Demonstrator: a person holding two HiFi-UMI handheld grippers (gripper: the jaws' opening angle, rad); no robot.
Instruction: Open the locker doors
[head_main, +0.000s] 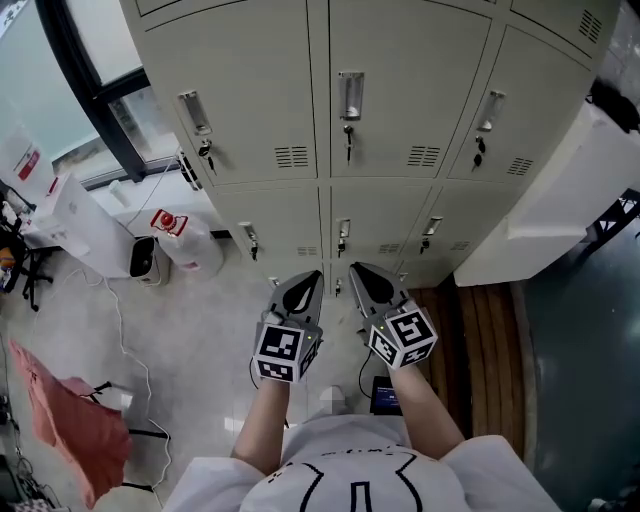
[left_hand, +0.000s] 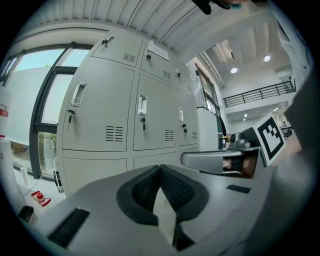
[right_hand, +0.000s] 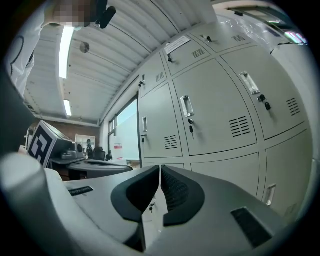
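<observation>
A bank of beige metal lockers (head_main: 330, 110) stands in front of me, all doors closed, each with a chrome handle (head_main: 350, 96) and a key (head_main: 347, 140) hanging in the lock. My left gripper (head_main: 303, 288) and right gripper (head_main: 365, 282) are held side by side below the lockers, well short of the doors, touching nothing. Both are shut and empty, jaw tips meeting. The left gripper view shows the middle door (left_hand: 155, 117) ahead of the left gripper (left_hand: 160, 167). In the right gripper view the right gripper (right_hand: 160, 170) points at a door with a handle (right_hand: 186, 106).
A white cabinet (head_main: 560, 200) stands against the lockers on the right, beside a wooden strip of floor (head_main: 490, 340). At the left are a window frame (head_main: 90, 80), a white jug with a red label (head_main: 185, 240), a small white appliance (head_main: 143, 257), cables and a pink cloth (head_main: 70, 420).
</observation>
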